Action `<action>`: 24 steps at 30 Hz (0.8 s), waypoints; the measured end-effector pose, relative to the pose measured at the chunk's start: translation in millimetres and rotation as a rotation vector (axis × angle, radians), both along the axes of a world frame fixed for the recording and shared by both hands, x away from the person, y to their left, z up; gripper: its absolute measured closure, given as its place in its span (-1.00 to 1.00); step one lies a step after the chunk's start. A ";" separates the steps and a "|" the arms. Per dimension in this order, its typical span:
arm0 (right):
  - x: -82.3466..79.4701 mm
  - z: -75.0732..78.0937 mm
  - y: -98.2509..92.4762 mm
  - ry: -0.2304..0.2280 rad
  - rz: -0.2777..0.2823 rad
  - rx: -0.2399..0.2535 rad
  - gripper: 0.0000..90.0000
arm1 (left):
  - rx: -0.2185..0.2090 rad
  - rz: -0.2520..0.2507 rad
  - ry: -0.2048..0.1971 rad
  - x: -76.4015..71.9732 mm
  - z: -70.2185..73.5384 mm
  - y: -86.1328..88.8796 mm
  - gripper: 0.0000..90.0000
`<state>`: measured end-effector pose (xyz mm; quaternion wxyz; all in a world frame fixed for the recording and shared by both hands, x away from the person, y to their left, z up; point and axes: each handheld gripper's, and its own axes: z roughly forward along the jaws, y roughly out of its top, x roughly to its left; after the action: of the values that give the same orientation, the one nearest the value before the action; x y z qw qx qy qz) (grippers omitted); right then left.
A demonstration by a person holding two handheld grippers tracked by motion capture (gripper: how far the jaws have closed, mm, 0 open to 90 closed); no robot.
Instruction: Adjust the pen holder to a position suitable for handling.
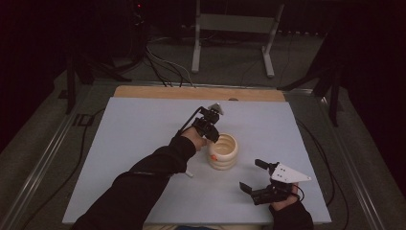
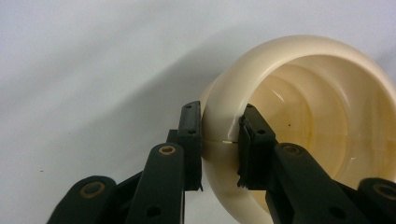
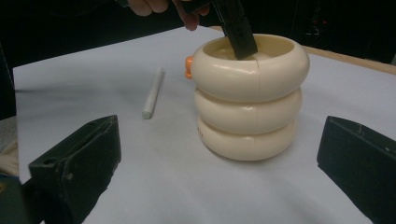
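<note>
Cup [image 2: 299, 107], cream, w/ three stacked bulging rings, stands upright on the pale sheet [image 1: 139, 139]. Its top rim sits between the left gripper [image 2: 219, 140] fingers [image 2: 189, 140]: one finger outside the wall, other inside, both pressed onto it, so clamped on the rim. An orange bit [image 3: 189, 66] sticks out at the cup's side. White stick [image 3: 153, 92] lies flat just beside it. Right gripper [image 1: 253, 176] is apart from the cup, fingers spread wide w/ nothing between; cup stands ahead of them, centred btw the two.
</note>
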<state>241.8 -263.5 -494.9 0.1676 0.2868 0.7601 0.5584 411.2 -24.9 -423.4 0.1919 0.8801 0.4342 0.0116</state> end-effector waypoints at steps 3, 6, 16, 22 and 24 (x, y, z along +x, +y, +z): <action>0.0 0.0 0.7 0.000 0.002 -0.001 -1.00 | -0.010 -0.011 0.003 0.2 0.5 -0.5 0.60; 0.2 -0.2 0.6 0.002 0.003 0.000 -1.00 | -0.025 -0.017 -0.004 1.1 3.4 0.0 0.53; 0.3 0.0 0.9 0.001 0.002 0.001 -1.00 | -0.110 -0.031 0.002 5.4 11.9 17.7 0.31; 0.9 -0.1 2.3 0.003 0.001 0.001 -1.00 | -0.138 -0.029 0.022 6.0 17.4 29.8 0.24; 1.4 -0.5 3.0 0.003 0.002 0.000 -1.00 | -0.139 -0.031 0.023 6.3 18.9 33.5 0.23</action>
<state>243.1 -260.5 -495.4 0.1660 0.2868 0.7606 0.5583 417.5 8.6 -404.5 0.2476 0.8714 0.4224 -0.0314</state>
